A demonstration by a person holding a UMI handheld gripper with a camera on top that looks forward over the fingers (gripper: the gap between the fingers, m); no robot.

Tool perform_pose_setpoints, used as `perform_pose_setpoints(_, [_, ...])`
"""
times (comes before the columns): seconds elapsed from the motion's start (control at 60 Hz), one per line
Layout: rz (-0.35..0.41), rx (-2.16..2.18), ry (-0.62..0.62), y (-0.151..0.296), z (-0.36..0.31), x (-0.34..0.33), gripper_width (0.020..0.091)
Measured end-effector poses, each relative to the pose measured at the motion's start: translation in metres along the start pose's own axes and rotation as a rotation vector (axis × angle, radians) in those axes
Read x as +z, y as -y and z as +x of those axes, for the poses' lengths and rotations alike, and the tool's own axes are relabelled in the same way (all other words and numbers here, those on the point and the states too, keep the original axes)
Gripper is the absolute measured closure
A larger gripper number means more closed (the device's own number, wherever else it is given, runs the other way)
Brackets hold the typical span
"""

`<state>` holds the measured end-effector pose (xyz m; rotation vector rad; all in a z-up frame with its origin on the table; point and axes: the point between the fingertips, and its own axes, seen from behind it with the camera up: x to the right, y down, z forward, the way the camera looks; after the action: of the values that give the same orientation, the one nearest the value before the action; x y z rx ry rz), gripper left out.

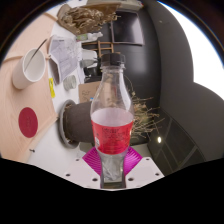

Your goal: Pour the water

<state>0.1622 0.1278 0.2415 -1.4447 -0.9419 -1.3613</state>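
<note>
Both fingers of the gripper [113,165] are seen clenched on the base of a clear plastic bottle with a narrow neck [112,110], the magenta pads [97,160] pressed against it from either side. The bottle is held upright between the fingers and is filled to roughly its lower half with red liquid [112,130]; the upper part is seen to be clear, and whether a cap is on the neck cannot be told.

To the left, beyond the fingers, a white mug [31,66] is seen standing on a pale wooden tabletop [18,50], well apart from the bottle. Nearer the fingers on that side, a white surface bearing a dark red round mark [28,122] is visible, and a dark cylindrical object [74,120] lies just beside the bottle's lower left. Behind the bottle, a wooden stand [95,45] and some white paper [63,60] can be made out. A dark rounded shape [170,80] fills the right side, with straw-like strands [148,118] near the bottle.
</note>
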Motion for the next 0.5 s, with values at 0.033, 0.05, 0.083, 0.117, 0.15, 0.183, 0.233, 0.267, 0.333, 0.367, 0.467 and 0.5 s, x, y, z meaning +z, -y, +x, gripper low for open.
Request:
perform_pose_setpoints(0.033, [0.019,-0.074,-0.011,0.011,-0.004,0.003,0.0869])
perform_pose_setpoints(0.05, [0.026,-0.112,-0.016,0.016,-0.006,0.005,0.087])
perform_pose_setpoints(0.083, [0.037,-0.183,-0.029,0.023,-0.01,0.01,0.0869])
perform_pose_setpoints(0.117, [0.05,-0.252,-0.043,0.032,-0.012,0.011,0.087])
perform_pose_setpoints(0.15, [0.067,-0.313,-0.057,0.04,-0.015,0.012,0.087])
perform_pose_setpoints(0.183, [0.082,-0.368,-0.065,0.048,-0.019,0.013,0.0872])
perform_pose_setpoints(0.233, [0.108,-0.43,-0.074,0.059,-0.025,0.016,0.0871])
perform_pose_setpoints(0.267, [0.12,-0.469,-0.08,0.066,-0.027,0.016,0.0871])
perform_pose_setpoints(0.333, [0.141,-0.537,-0.089,0.076,-0.033,0.017,0.0871])
perform_pose_setpoints(0.367, [0.151,-0.558,-0.082,0.08,-0.038,0.019,0.0871])
perform_pose_setpoints(0.467, [0.153,-0.586,-0.083,0.086,-0.039,0.02,0.0871])
perform_pose_setpoints(0.5, [0.152,-0.578,-0.081,0.088,-0.039,0.02,0.0871])
